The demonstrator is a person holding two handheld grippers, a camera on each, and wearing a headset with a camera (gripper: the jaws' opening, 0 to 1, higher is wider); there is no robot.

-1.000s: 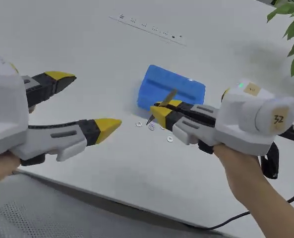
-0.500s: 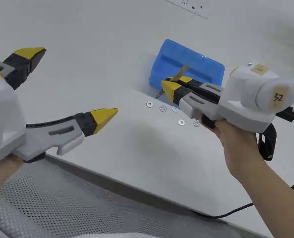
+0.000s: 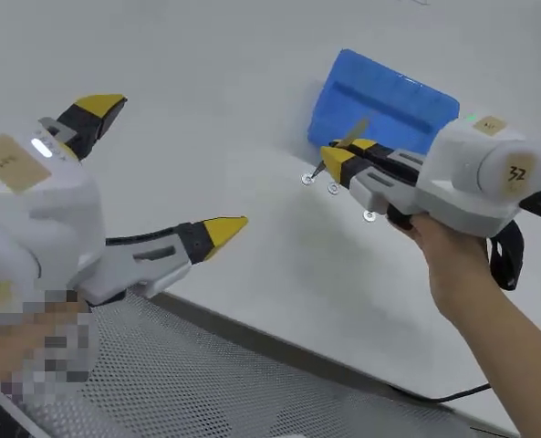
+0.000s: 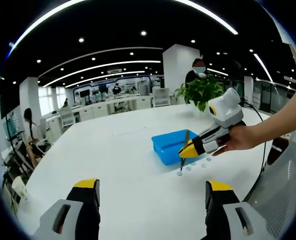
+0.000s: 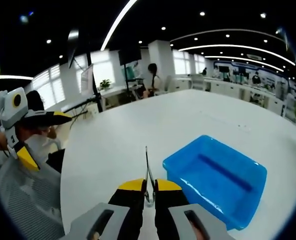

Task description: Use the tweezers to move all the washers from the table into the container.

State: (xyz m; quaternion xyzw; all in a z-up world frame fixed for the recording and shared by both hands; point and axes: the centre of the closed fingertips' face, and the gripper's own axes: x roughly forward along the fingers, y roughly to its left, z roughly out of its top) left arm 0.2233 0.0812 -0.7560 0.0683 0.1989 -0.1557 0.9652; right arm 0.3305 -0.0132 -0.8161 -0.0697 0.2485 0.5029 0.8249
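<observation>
My right gripper [image 3: 336, 160], clamping thin metal tweezers [image 3: 354, 135], has reached the centre-frame steel washer [image 3: 308, 179]: pickup next. Left gripper [image 3: 167, 164] gapes wide

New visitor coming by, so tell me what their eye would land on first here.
The bright blue container on the white table stands out most. Just before it, the right tool grips thin tweezers pointed down at small washers. The left tool, jaws wide open, hangs near the table's front edge.
</observation>
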